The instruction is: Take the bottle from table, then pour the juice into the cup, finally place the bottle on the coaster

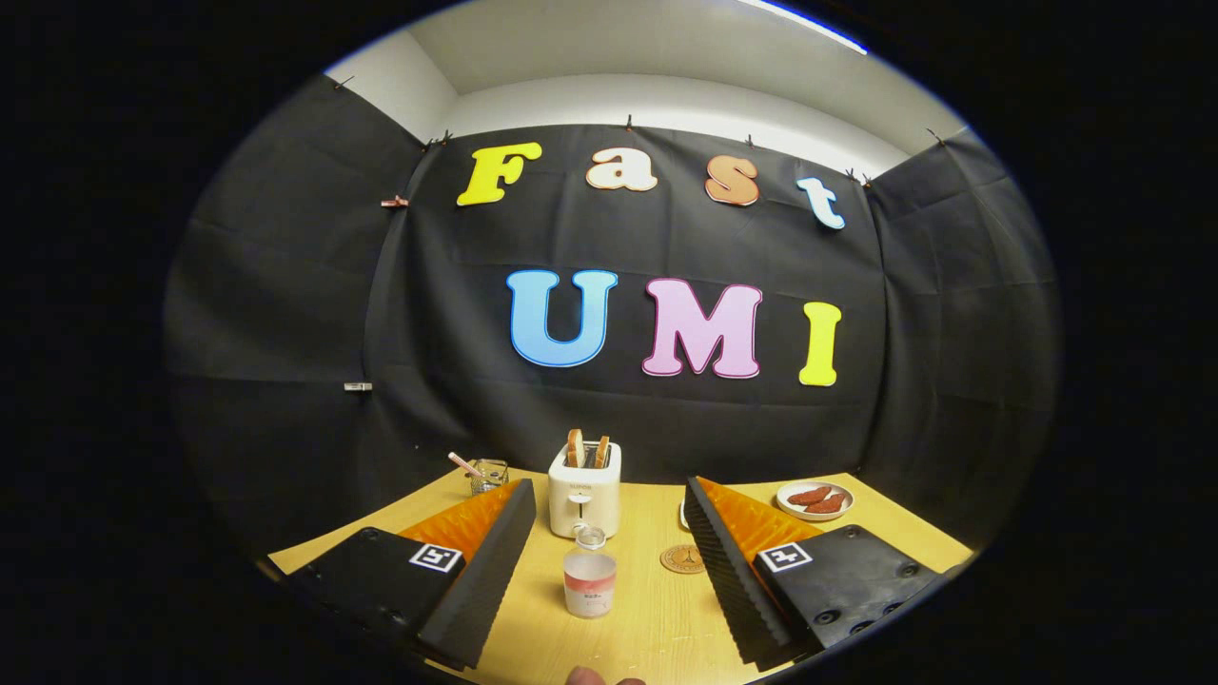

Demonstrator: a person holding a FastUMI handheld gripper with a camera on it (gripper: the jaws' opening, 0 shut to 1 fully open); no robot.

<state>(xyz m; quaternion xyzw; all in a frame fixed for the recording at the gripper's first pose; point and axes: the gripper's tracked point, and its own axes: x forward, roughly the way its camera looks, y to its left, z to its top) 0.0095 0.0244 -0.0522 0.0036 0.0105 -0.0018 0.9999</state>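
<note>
A small clear bottle (590, 576) with pale pink juice and a label stands upright on the wooden table (657, 628), between my two fingers and slightly ahead of their roots. My gripper (609, 499) is open wide, with nothing touching the pads. A round brown coaster (682, 558) lies flat just right of the bottle, close to the right finger. A clear glass cup (489, 475) with a pink straw stands beyond the left finger, at the table's far left.
A white toaster (584, 489) with two slices of bread stands right behind the bottle. A white plate (815, 499) with sausages sits at the far right, beyond the right finger. A fingertip (592, 677) shows at the table's near edge.
</note>
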